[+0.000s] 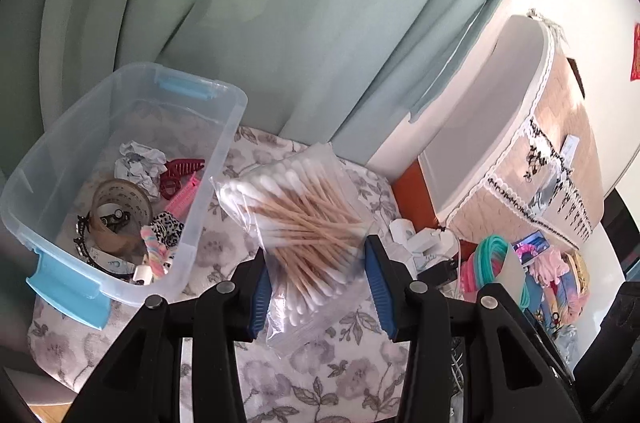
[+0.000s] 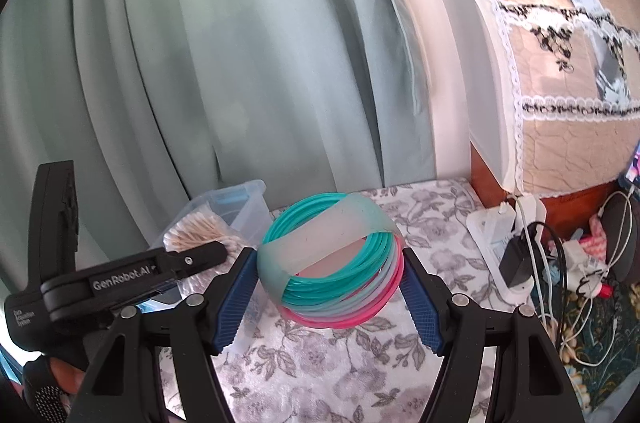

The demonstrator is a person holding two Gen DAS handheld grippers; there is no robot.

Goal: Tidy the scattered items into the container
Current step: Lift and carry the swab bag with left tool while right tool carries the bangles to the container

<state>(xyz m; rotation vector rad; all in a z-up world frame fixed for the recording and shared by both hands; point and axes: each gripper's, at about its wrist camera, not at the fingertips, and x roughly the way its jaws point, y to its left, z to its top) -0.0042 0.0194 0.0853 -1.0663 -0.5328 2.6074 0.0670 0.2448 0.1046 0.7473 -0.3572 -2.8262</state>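
Observation:
In the left wrist view my left gripper (image 1: 316, 279) is shut on a clear bag of cotton swabs (image 1: 298, 219), lifted above the floral cloth. The clear plastic container (image 1: 218, 147) with blue latches stands just left of it and holds a tape roll, hair clips, crumpled paper and scrunchies. In the right wrist view my right gripper (image 2: 328, 287) is shut on a bundle of teal and pink rings (image 2: 332, 283) with a pale band around it. The left gripper (image 2: 120, 279) with the swabs (image 2: 196, 227) shows at left, the container (image 2: 240, 203) behind it.
A floral cloth (image 2: 320, 363) covers the table. Green curtains (image 2: 200, 63) hang behind. A covered box (image 2: 560, 83) stands at right. A power strip with chargers and cables (image 2: 520, 255) lies right of the rings. More colourful items (image 1: 560, 275) lie at the right.

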